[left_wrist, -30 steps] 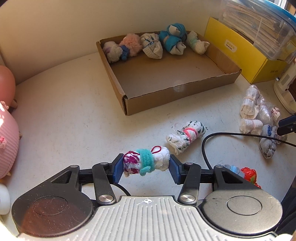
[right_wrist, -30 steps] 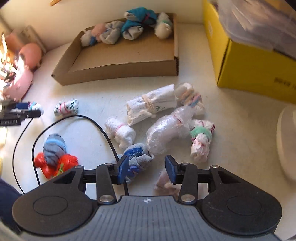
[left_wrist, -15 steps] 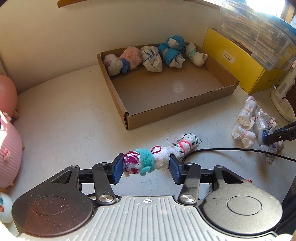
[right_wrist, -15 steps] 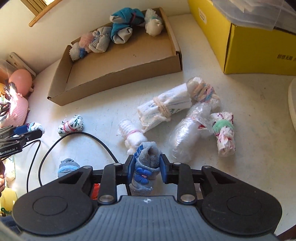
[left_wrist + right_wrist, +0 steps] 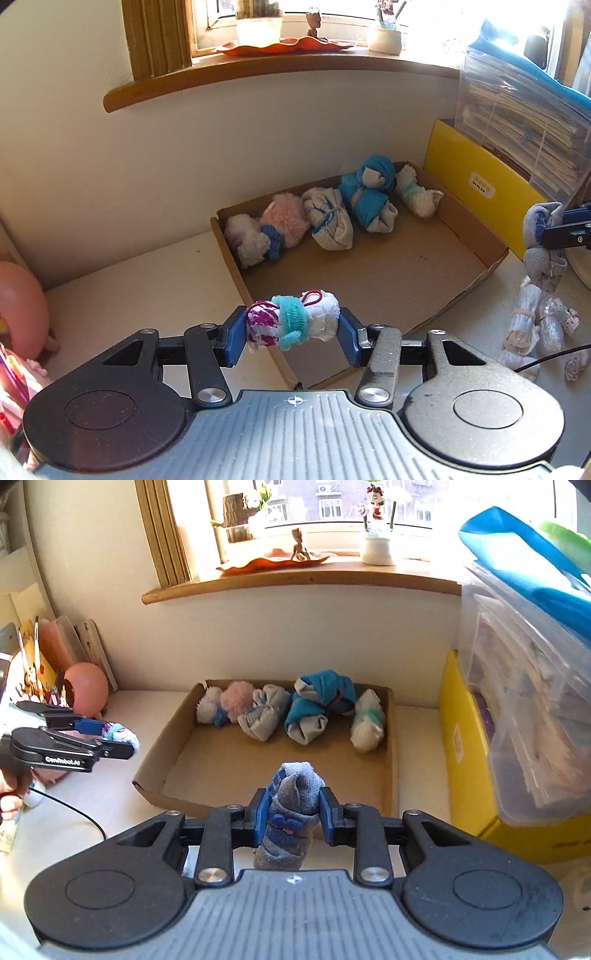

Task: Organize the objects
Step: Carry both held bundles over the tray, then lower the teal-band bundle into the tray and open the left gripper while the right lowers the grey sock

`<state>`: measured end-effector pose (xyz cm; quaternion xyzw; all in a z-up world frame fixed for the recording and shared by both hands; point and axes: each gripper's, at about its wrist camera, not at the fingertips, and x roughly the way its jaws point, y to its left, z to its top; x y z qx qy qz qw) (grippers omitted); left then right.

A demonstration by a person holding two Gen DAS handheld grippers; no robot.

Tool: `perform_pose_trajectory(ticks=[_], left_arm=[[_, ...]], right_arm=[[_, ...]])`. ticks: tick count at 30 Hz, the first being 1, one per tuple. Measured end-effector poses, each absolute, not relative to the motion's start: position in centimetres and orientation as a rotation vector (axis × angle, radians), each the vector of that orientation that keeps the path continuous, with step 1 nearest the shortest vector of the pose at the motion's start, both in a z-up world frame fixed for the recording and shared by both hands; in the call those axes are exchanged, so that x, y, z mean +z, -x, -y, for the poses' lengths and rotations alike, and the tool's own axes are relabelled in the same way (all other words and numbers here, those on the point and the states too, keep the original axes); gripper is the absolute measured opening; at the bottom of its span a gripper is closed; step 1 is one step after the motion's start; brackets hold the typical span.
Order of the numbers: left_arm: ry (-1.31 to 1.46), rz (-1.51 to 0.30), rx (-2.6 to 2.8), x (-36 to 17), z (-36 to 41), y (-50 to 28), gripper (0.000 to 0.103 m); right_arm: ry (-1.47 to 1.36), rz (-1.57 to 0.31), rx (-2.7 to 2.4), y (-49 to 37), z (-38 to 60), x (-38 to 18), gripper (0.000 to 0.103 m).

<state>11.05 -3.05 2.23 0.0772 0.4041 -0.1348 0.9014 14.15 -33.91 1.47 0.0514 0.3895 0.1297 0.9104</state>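
Observation:
My left gripper (image 5: 291, 328) is shut on a white and magenta sock roll with a teal band (image 5: 291, 322), held in the air over the near left corner of the cardboard tray (image 5: 373, 273). My right gripper (image 5: 291, 814) is shut on a grey and blue sock roll (image 5: 291, 812), held upright in front of the tray (image 5: 221, 764). Several sock rolls (image 5: 325, 218) lie in a row along the tray's back wall. The right gripper shows in the left wrist view (image 5: 554, 230), and the left gripper in the right wrist view (image 5: 107, 738).
More sock rolls (image 5: 535, 325) lie on the white table right of the tray. A yellow box (image 5: 476, 760) with a clear bin (image 5: 532, 686) on it stands to the right. A pink round toy (image 5: 86, 688) sits at the left. A window sill (image 5: 303, 579) runs above.
Both grippers have lifted and tilted up toward the tray, each carrying its sock roll. The right gripper closed on the grey and blue roll a second ago.

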Motion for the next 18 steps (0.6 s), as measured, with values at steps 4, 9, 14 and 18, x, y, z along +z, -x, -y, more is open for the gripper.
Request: perform_pose_trajectory(ticks=[4,9,14,18], left_arm=[[-0.198,-0.825,-0.304,1.7,4.4,-14.4,0.057],[-0.355,-0.840,-0.346,-0.5,6.3,-17.5,0.057],[-0.435,-0.893,-0.361,-3.3,6.2,-19.7,0.057],[-0.470,-0.911,-0.386,-4.6,6.4,-20.6,0.058]], right_arm=[[-0.174,-0.822,0.341,-19.5,31.5,0.3,0.026],[-0.275,-0.919,0.367,-24.8,29.5,-2.8,0.026],[-0.276,-0.973,0.398,-28.4,28.1,-5.2,0.026],[-0.244,-1.003,0.415,-30.5,27.0,-6.4,0.026]])
